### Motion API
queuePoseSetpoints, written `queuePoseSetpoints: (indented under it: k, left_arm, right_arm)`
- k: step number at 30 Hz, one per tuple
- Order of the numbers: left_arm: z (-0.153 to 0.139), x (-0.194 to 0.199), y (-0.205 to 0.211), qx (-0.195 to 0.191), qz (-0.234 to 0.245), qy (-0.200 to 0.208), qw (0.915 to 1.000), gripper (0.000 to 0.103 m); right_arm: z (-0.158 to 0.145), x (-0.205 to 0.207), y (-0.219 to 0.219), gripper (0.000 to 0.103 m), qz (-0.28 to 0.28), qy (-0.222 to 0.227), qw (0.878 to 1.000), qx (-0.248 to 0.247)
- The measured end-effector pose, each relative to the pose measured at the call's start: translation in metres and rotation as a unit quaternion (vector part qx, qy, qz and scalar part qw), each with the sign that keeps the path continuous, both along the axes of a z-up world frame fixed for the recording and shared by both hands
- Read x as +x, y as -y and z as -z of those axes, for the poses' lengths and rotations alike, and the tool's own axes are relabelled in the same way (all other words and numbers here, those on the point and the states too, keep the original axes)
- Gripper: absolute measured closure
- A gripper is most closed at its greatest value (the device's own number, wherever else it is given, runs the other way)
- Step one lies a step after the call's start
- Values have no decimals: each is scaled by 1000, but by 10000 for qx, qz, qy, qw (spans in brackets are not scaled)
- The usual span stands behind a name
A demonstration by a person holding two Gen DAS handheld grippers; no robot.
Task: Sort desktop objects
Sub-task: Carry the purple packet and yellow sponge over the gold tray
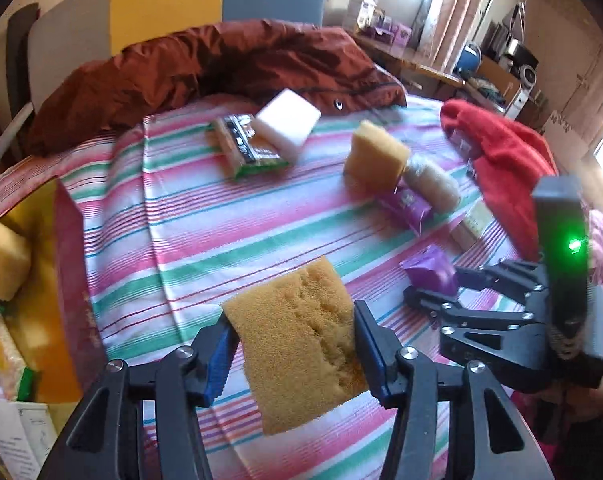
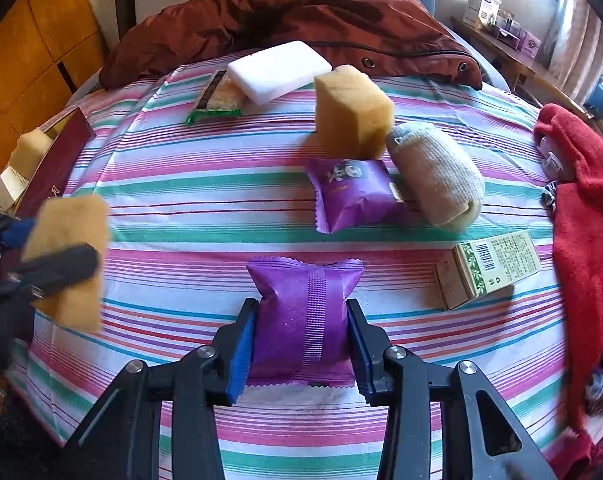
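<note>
The left gripper is closed on a yellow sponge, pinched across its width and lifted clear of the striped cloth. The sponge hangs tilted between the blue pads, which bite only its lower part. The right gripper is closed on a purple packet, squeezed at both sides; whether the packet is off the cloth or resting on it cannot be told.

To the left stands a dark red box, open at the top, with another sponge and some packaged goods already inside. Judged from this, the box is the collecting place and the held sponge is bound for it.

Unsorted items lie farther out on the bench: a second purple packet, a rolled beige cloth touching it, an upright sponge block just behind, a white foam block resting partly on a green-edged snack packet, and a small printed carton near a red garment. A brown jacket lies along the far edge.

Both soft items deform under the grip, so the hold appears secure but imprecise.
</note>
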State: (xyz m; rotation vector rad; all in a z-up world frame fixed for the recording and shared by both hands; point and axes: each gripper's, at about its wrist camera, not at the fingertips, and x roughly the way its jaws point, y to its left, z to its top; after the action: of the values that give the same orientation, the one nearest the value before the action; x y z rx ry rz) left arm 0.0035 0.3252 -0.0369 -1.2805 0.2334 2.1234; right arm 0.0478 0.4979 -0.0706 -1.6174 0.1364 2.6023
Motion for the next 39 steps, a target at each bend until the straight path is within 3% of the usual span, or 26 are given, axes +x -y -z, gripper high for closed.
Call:
queuePoseSetpoints:
  k: [17, 27, 39]
  left_arm:
    - [-52, -1, 55, 521, -269, -404, 9975, 48]
    - [-76, -5, 121, 727, -901, -757, 9904, 48]
    - [-66, -19, 230, 730, -2037, -728, 9736, 48]
  right_arm:
    - [-49, -1, 23, 60, 151, -596, 9973, -393]
    - [-81, -22, 101, 60, -445, -1126, 9909, -594]
    - [-95, -39, 193, 60, -1257, -1332, 9775, -1048]
